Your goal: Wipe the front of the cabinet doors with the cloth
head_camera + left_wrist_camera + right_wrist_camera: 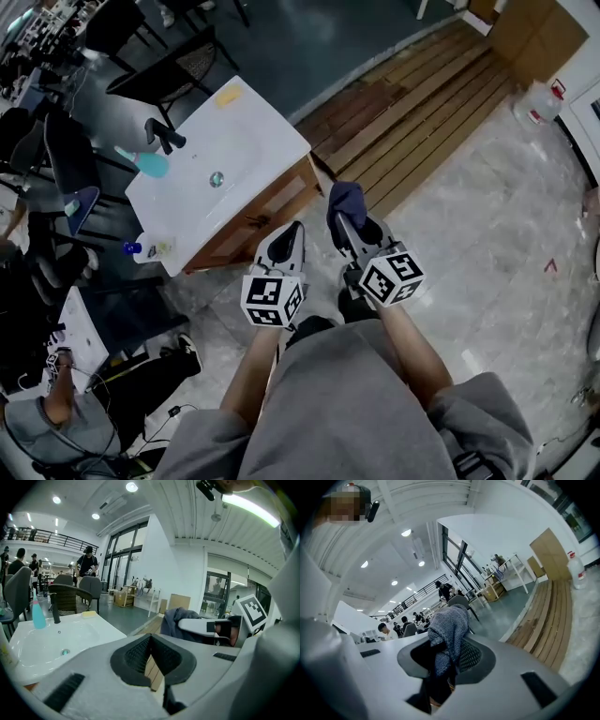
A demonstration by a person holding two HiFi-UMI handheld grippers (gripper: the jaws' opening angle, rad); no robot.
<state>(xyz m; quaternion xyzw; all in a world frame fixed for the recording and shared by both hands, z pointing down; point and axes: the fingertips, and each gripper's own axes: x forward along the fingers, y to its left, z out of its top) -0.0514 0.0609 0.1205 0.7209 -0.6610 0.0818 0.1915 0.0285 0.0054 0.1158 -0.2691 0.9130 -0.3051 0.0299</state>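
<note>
here the right claw (pixel 446 660) clenches a bunched, dark blue-grey knit cloth (pixel 448 623); the left claw (pixel 150 644) is closed, empty.

**Large open-plan hall, part showroom and part workspace.** A free-standing washbasin (pixel 216 155) on a wooden cabinet (pixel 262 217) stands on a marble-look floor (pixel 487 253), with slatted decking (pixel 422 103) beside it. Behind the washbasin are chairs (pixel 70 597), people (pixel 87 562), tall glazed windows (pixel 124 557) and a railed mezzanine (pixel 47 534). Cardboard boxes (pixel 530 37) lie beyond the decking.

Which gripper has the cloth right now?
The right gripper: its jaws are shut on the dark blue cloth. The left gripper has its jaws together with nothing between them.
</note>
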